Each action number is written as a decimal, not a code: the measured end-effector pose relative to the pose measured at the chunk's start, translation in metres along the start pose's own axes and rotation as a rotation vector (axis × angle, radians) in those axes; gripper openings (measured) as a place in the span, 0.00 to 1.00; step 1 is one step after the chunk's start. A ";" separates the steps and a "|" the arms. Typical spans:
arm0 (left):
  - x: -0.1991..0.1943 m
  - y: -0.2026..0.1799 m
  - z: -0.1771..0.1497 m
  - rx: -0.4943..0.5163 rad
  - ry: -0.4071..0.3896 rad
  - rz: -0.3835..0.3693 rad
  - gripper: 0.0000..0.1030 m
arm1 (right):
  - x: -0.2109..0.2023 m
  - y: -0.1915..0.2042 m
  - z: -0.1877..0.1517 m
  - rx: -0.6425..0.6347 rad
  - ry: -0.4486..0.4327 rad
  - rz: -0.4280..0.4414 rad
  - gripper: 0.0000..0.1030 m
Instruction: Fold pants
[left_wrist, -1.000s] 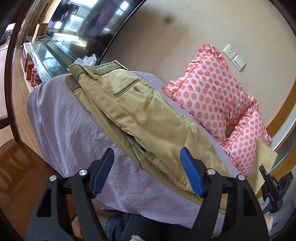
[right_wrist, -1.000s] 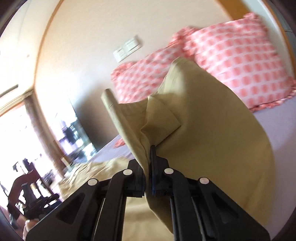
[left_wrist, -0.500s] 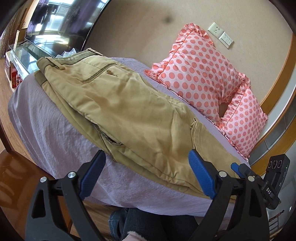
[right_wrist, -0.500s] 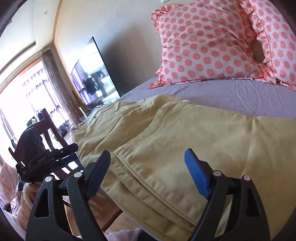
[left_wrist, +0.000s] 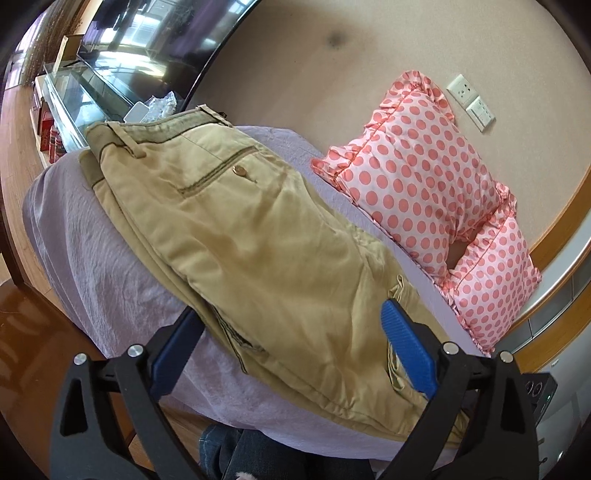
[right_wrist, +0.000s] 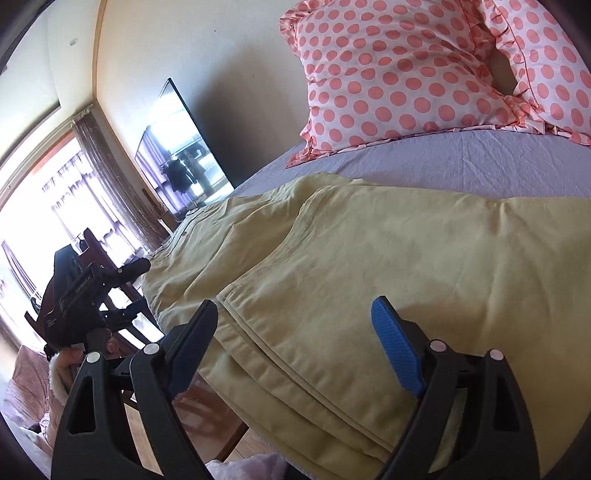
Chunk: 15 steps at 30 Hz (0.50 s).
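On the bed (left_wrist: 92, 258), khaki pants (left_wrist: 258, 240) lie doubled; both my left gripper (left_wrist: 291, 354) and right gripper (right_wrist: 295, 347) hover with jaws wide, empty. I should pinch both layers squarely.

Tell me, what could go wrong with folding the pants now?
1. The pants lie along the near edge of the bed; a pull toward the person might slide them off onto the floor.
2. Both the left gripper and the right gripper are open and hold nothing, so the stacked layers could slip apart and spoil the fold.
3. The polka-dot pillows sit close behind; a big swing might bump them.
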<state>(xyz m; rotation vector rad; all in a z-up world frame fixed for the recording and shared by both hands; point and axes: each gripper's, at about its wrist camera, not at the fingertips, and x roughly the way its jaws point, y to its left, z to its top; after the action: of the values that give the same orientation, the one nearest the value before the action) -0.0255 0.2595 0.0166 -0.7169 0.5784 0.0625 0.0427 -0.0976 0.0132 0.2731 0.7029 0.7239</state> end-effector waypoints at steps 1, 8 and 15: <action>0.002 0.005 0.007 -0.023 -0.006 0.001 0.92 | 0.000 -0.001 0.000 0.001 -0.001 0.001 0.84; 0.018 0.052 0.057 -0.197 -0.060 0.076 0.72 | -0.004 -0.004 -0.002 0.009 -0.008 0.014 0.85; 0.019 0.025 0.078 -0.089 -0.108 0.242 0.10 | -0.024 -0.017 -0.002 0.040 -0.053 0.021 0.87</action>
<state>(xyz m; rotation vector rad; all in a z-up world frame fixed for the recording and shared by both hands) 0.0219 0.3251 0.0387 -0.7218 0.5589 0.3515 0.0371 -0.1268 0.0160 0.3357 0.6654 0.7210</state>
